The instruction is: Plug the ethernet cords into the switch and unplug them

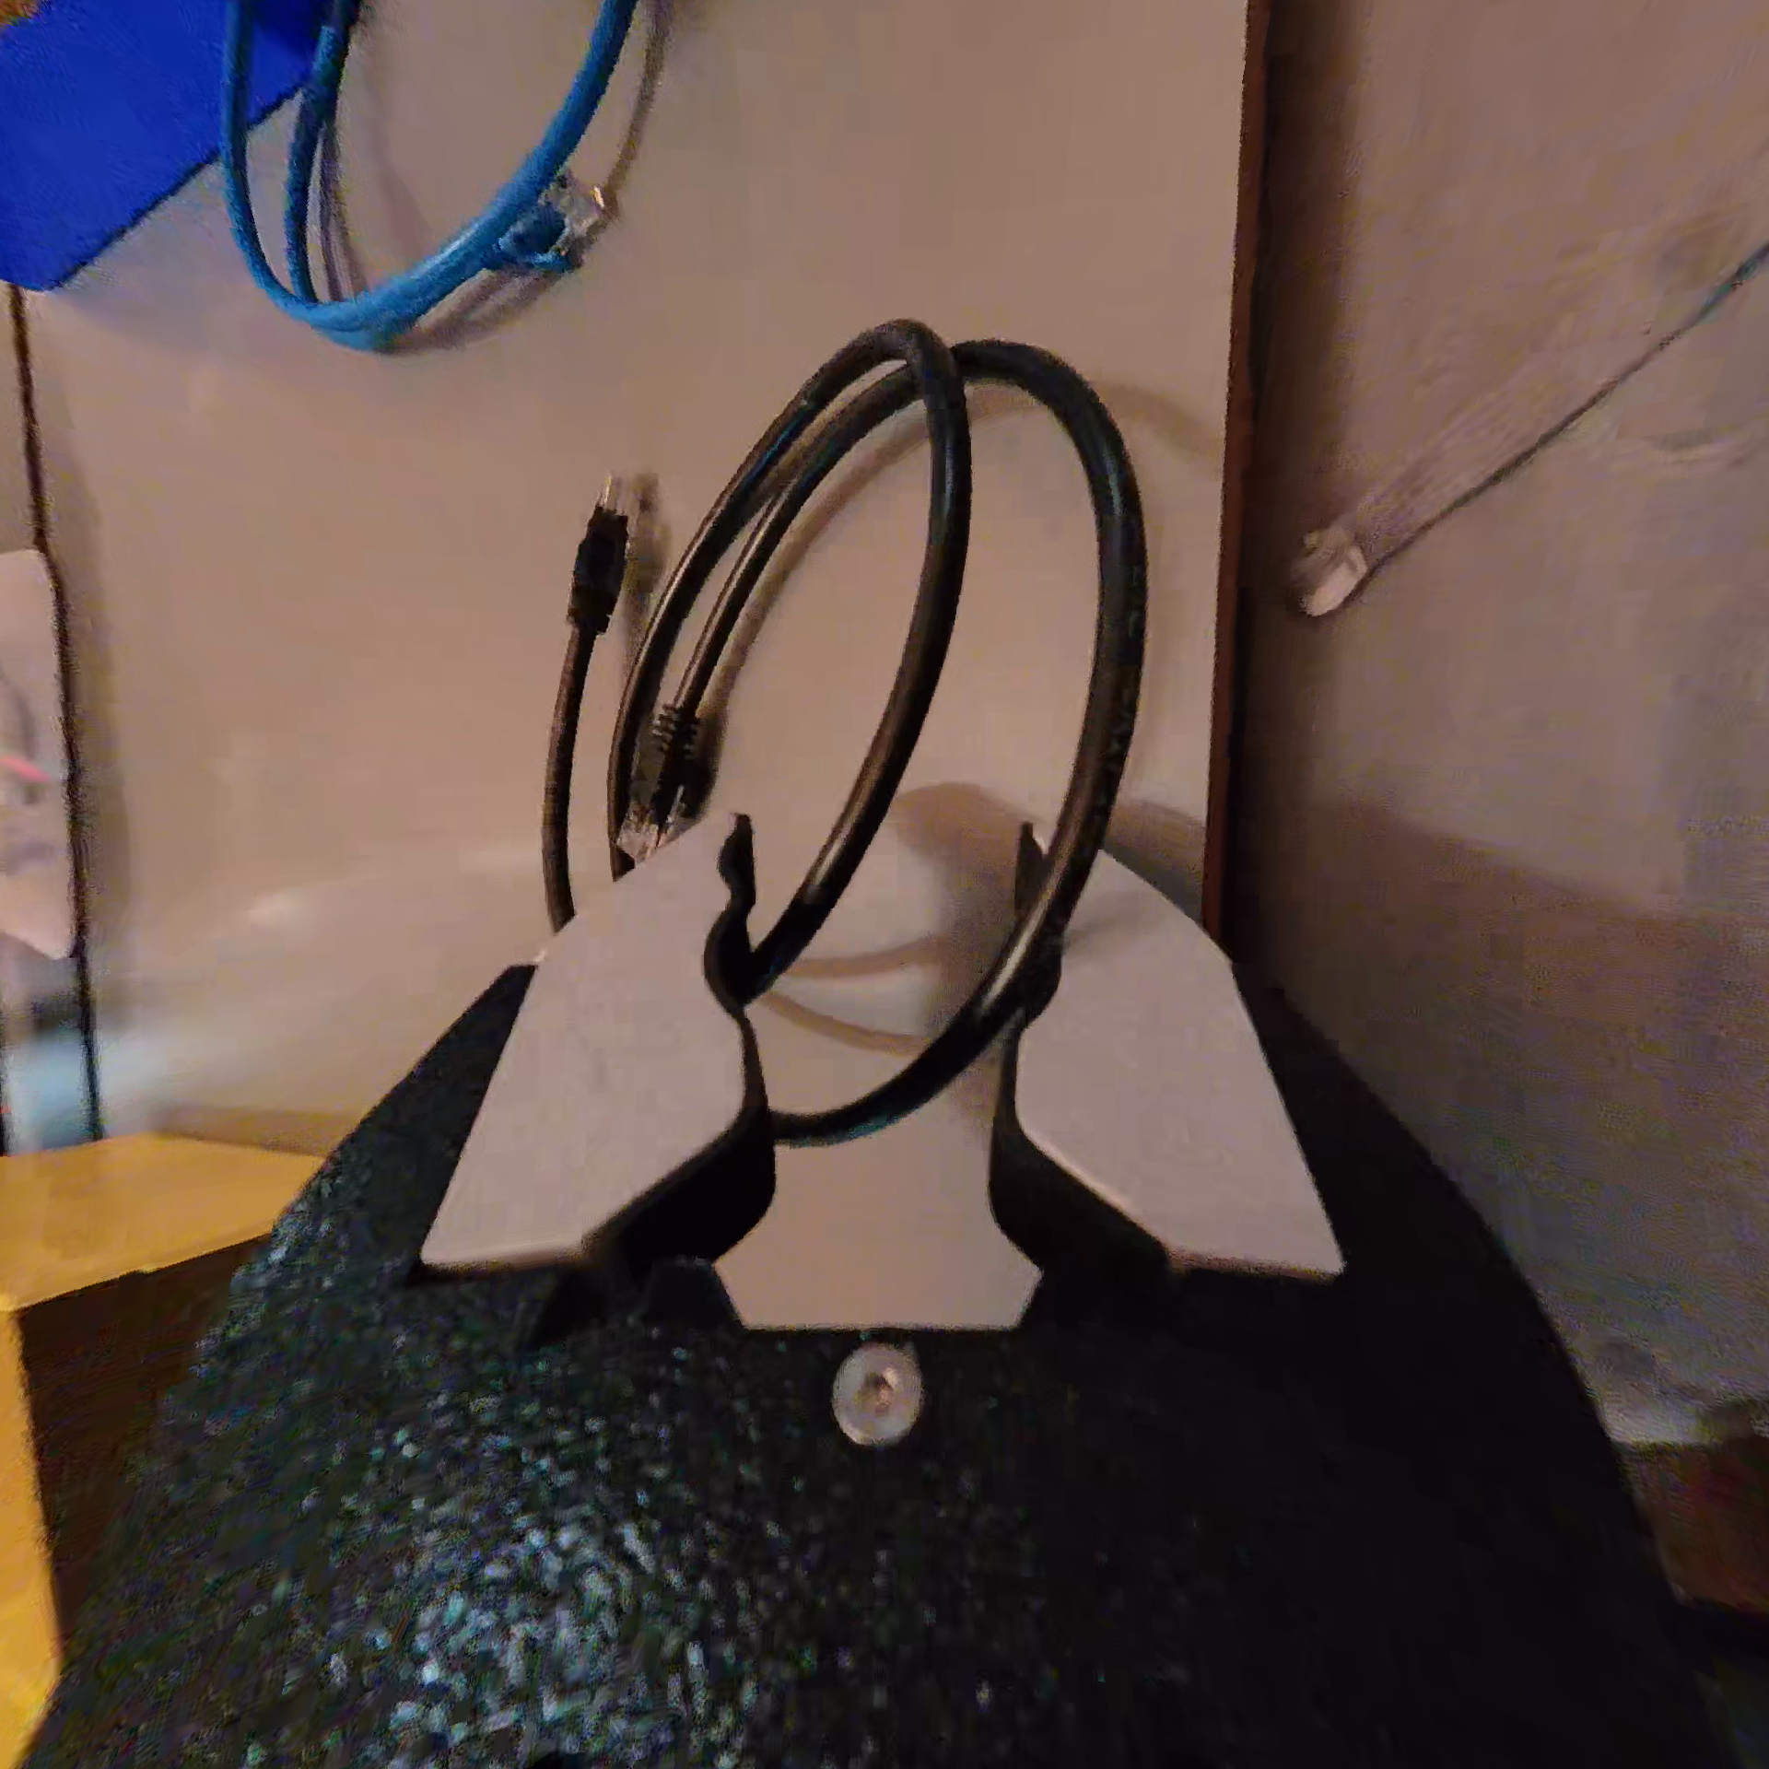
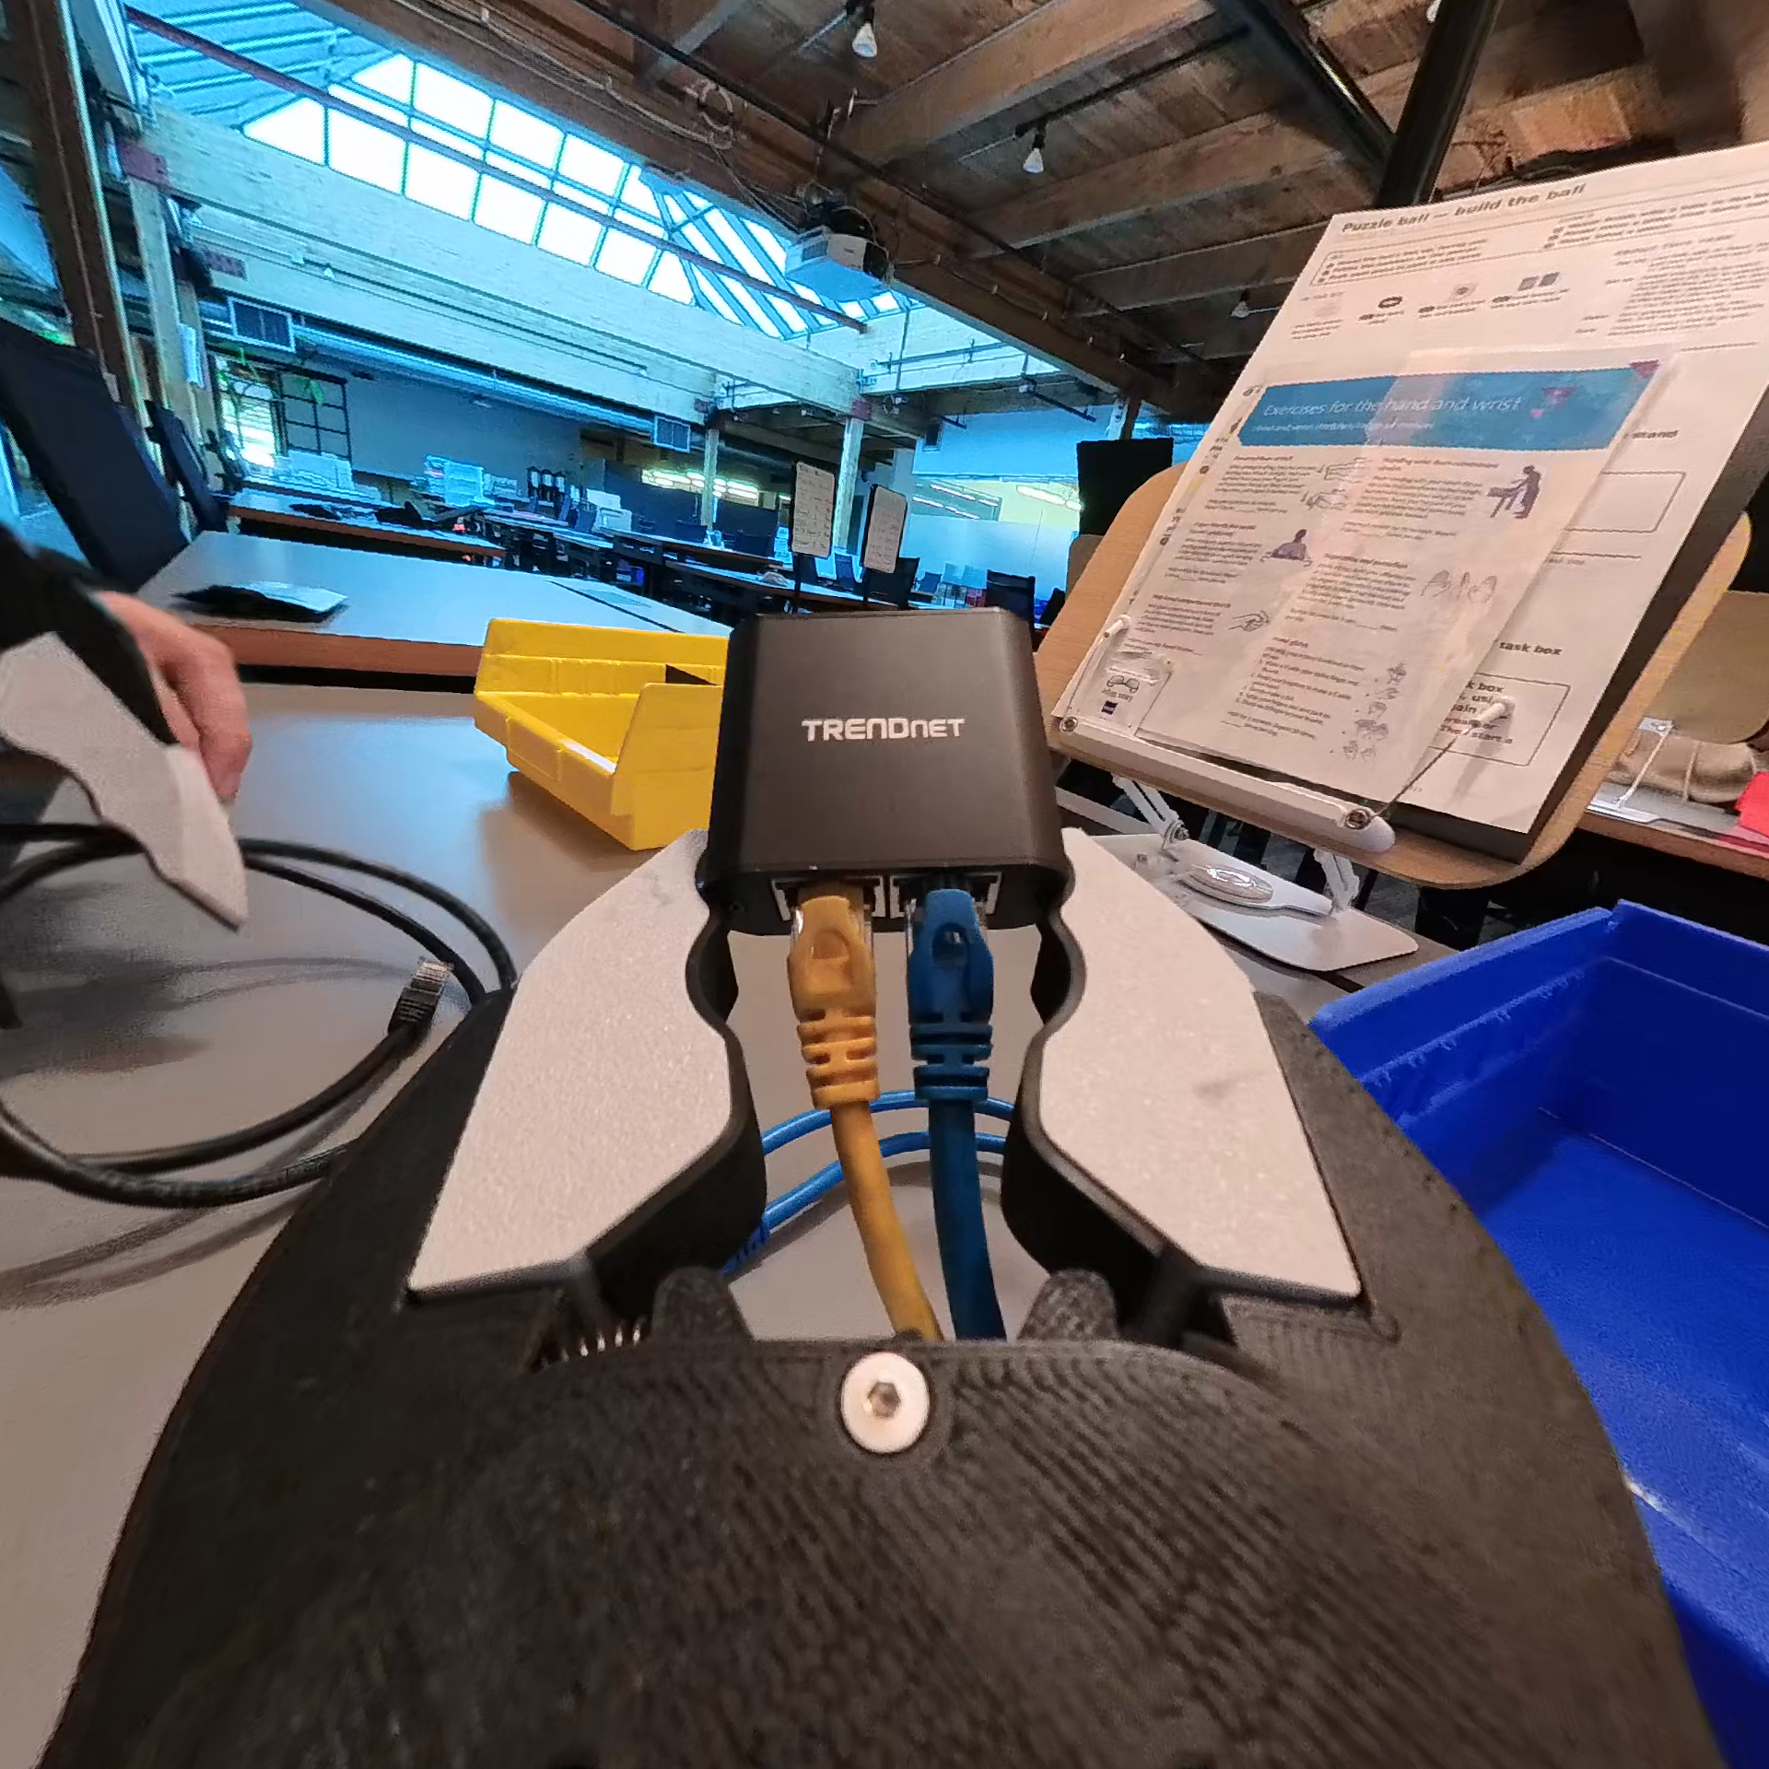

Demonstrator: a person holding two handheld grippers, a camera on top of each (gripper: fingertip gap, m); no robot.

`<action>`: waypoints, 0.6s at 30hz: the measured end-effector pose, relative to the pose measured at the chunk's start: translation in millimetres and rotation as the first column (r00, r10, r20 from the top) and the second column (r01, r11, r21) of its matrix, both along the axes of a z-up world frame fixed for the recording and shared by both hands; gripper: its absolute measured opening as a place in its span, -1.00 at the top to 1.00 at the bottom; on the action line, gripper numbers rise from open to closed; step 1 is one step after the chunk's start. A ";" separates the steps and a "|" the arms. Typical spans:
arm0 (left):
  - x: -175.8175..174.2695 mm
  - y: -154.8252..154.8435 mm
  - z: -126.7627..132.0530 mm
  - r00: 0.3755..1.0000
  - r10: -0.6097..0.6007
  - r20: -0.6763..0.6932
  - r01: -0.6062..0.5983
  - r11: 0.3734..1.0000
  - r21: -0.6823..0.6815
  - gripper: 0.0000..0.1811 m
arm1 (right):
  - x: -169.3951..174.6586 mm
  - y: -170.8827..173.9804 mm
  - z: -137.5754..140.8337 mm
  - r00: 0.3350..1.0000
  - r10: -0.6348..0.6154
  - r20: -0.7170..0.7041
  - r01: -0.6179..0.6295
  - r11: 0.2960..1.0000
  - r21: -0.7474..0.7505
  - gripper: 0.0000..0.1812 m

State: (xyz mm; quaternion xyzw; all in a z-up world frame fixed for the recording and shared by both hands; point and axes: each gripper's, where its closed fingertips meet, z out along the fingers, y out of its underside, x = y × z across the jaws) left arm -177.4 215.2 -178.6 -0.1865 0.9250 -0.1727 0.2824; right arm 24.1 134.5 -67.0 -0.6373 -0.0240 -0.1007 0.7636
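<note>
Currently, items L to R, placed rel. to each claw:

1. Left claw: spread; black cord coil loops through the gap, one strand by the left finger, one by the right. No firm pinch visible. Free black plug stands just left of the claw; second plug hangs inside the coil, right at the left fingertip.
2. Blue cord slack: well ahead-left of the left claw, loose end on the table.
3. Right claw: pressed against both sides of the switch, gripping it at the port end.
4. Yellow cord: seated in a left port, runs back between the right claw's fingers.
5. Blue cord plug: seated in a port just right of the yellow one, same route back.
6. Yellow bin: ahead-left of the right claw, behind the switch.
7. Paper stand: ahead-right.
8. Blue bin: just right of the right claw.

Risks (est.): coil could slip or spring from the spread left claw, so the plug swings off-aim; loop may snag a fingertip. Pulling on cable w/o pressing the latch tab could strain the port or drag the switch out of the grip.
</note>
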 end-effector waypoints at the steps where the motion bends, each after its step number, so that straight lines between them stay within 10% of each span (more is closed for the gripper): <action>1: -3.0 -1.6 7.5 0.999 -0.008 -0.044 0.005 0.998 -0.068 0.38 | -0.3 0.0 0.0 1.000 0.002 0.001 -0.002 1.000 0.000 0.32; 8: -31.0 1.5 43.1 0.914 -0.082 -0.397 -0.105 0.898 -0.427 0.26 | -0.7 0.2 -0.2 1.000 0.009 -0.001 -0.009 1.000 -0.002 0.32; 12: 8.1 20.2 54.9 0.988 0.022 -0.150 -0.086 0.898 -0.432 0.31 | -1.2 0.6 -0.6 1.000 0.012 0.000 -0.012 1.000 -0.005 0.32; 18: 83.7 19.1 34.6 0.991 0.052 0.120 -0.050 0.999 -0.012 0.54 | -1.3 1.2 -1.1 1.000 0.018 -0.003 -0.018 1.000 -0.010 0.32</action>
